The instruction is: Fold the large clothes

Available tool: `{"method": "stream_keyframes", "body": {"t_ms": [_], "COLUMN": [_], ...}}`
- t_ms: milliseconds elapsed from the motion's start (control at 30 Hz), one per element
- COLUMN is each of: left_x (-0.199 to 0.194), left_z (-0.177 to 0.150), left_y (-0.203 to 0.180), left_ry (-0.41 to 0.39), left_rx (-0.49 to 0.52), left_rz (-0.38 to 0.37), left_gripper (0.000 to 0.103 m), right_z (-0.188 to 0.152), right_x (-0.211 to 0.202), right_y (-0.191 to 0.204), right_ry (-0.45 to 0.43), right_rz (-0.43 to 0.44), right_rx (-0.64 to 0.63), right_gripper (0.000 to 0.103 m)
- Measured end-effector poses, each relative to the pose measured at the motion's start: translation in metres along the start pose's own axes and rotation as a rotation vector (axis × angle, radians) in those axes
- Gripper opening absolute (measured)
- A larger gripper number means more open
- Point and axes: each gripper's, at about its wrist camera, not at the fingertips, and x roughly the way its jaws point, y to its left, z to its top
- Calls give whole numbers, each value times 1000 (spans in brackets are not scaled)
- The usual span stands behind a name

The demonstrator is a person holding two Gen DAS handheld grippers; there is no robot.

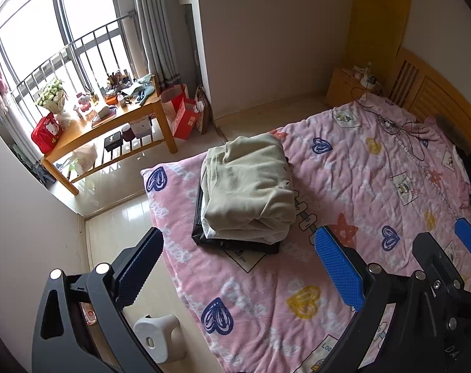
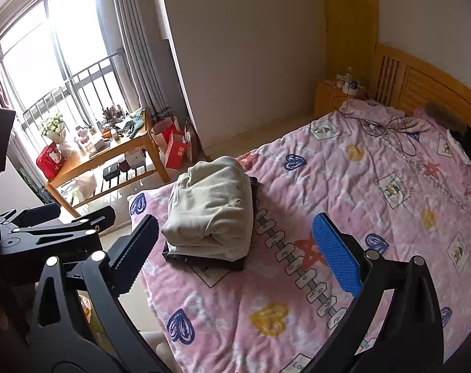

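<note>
Starting at the far left, there's a sunny window with a railing, and a wooden surface [image 1: 117, 118] in front of it cluttered with flowers, a red bag [image 1: 45, 133] and small bits. Red paper bags [image 1: 181, 113] sit on the floor beside it. Next over, the folded cream garment [image 1: 247, 186] lies on top of a folded black one [image 1: 235, 242], stacked near the foot corner of the bed on the pink blanket [image 1: 375, 186]. The left hand-held gripper [image 1: 244, 275] hangs above the blanket with its pads wide apart, empty. The right hand-held gripper [image 2: 238, 256] is spread apart too, gripping nothing. A wooden headboard [image 2: 422, 87] and nightstand are far right.
</note>
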Motion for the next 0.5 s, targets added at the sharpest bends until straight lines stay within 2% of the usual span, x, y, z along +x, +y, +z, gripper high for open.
{"method": "stream_keyframes", "body": {"t_ms": [500], "left_x": [-11], "left_z": [-7], "left_y": [-3], "left_ry": [-6], "left_rx": [-4], "left_rz": [-20], "left_gripper": [94], "right_z": [-16], "right_x": [-10], "right_y": [-2], "right_ry": [-5], "right_rz": [-6], "right_rx": [29], "right_gripper": [97]}}
